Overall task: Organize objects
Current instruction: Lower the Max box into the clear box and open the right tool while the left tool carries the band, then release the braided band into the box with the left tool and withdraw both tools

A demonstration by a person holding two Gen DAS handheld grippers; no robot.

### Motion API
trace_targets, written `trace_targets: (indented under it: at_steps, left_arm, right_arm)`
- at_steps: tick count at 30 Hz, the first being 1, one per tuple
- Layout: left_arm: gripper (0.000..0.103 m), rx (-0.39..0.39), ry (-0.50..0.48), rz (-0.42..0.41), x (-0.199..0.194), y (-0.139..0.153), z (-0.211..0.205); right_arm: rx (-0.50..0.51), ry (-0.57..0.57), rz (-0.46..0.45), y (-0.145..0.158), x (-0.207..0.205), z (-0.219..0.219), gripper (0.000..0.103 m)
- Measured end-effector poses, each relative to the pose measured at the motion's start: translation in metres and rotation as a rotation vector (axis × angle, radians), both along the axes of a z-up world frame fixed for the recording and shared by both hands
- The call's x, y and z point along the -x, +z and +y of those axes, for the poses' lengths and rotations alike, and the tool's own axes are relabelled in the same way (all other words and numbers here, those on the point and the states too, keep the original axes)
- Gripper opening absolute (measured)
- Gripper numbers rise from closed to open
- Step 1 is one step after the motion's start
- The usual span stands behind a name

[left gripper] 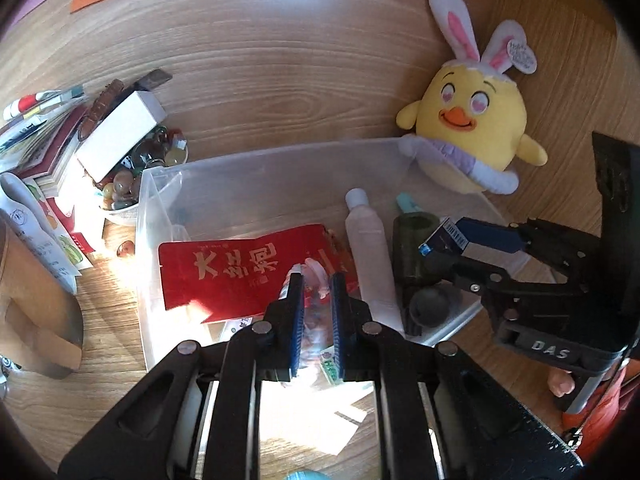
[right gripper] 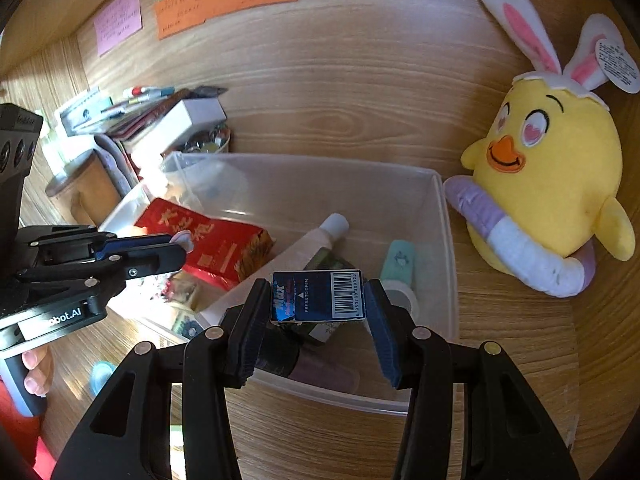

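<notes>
A clear plastic bin (left gripper: 280, 160) (right gripper: 444, 240) stands on the wooden desk. It holds a red packet (left gripper: 240, 268) (right gripper: 208, 244), a white tube (left gripper: 368, 252) (right gripper: 320, 240), a mint item (right gripper: 400, 260) and dark containers (left gripper: 412, 248). My left gripper (left gripper: 316, 280) (right gripper: 176, 246) is shut on a small clear plastic bag (left gripper: 316, 320) over the bin's front left. My right gripper (right gripper: 316, 292) (left gripper: 444, 240) is shut on a small blue box (right gripper: 318, 296) (left gripper: 444, 238) with a barcode, held above the bin's right part.
A yellow chick plush (left gripper: 468, 120) (right gripper: 548, 184) with bunny ears sits against the wall right of the bin. Left of the bin are a bowl of beads (left gripper: 120, 188), a white box (left gripper: 120, 136), stacked books (left gripper: 48, 148) and a cardboard holder (left gripper: 36, 316). Sticky notes (right gripper: 224, 0) hang on the wall.
</notes>
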State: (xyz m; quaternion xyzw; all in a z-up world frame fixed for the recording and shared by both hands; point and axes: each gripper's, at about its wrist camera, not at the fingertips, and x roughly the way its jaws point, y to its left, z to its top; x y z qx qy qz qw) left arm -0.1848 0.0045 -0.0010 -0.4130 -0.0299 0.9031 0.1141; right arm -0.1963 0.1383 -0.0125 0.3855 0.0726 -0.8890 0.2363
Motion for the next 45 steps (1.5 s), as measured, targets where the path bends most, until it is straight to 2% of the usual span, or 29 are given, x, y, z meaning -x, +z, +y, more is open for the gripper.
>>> trace_targets:
  at_steps: [5,7,9,11,13,16,21,27,34,39,45]
  left_arm:
    - [0.013,0.045,-0.005,0.010,-0.003,-0.002,0.006]
    - [0.022,0.066,0.001,0.027,-0.006,0.000,0.008]
    - [0.038,0.072,0.005,0.040,-0.008,0.003,0.009]
    - [0.044,0.076,0.005,0.058,-0.012,0.007,0.008]
    - [0.048,0.087,0.006,0.073,-0.015,0.011,0.009]
    - [0.059,0.107,0.013,0.105,-0.024,0.019,0.009]
    - [0.087,0.133,0.060,0.162,-0.040,0.032,0.009]
    - [0.095,0.131,0.077,0.197,-0.058,0.042,0.002]
    - [0.097,0.130,0.098,0.176,-0.084,0.041,-0.011]
    - [0.098,0.149,0.113,0.134,-0.104,0.027,-0.023]
    - [0.098,0.154,0.109,0.022,-0.117,-0.008,-0.030]
  right_arm:
    - [0.008,-0.001,-0.010,-0.001,0.002,0.002,0.045]
    - [0.008,0.002,-0.016,0.000,0.002,0.002,0.045]
    - [0.001,0.003,-0.017,0.000,0.002,0.001,0.046]
    - [-0.002,0.003,-0.013,0.002,0.001,0.001,0.052]
    - [0.002,0.002,-0.006,0.004,0.000,0.002,0.055]
    - [0.006,0.004,0.003,0.010,-0.004,0.003,0.057]
    - [0.032,0.012,0.028,0.022,-0.016,0.008,0.066]
    - [0.043,0.035,0.062,0.034,-0.039,0.014,0.072]
    - [0.039,0.076,0.081,0.037,-0.070,0.018,0.075]
    - [0.020,0.140,0.026,0.021,-0.091,0.011,0.075]
    - [-0.011,0.209,-0.074,-0.017,-0.107,-0.002,0.075]
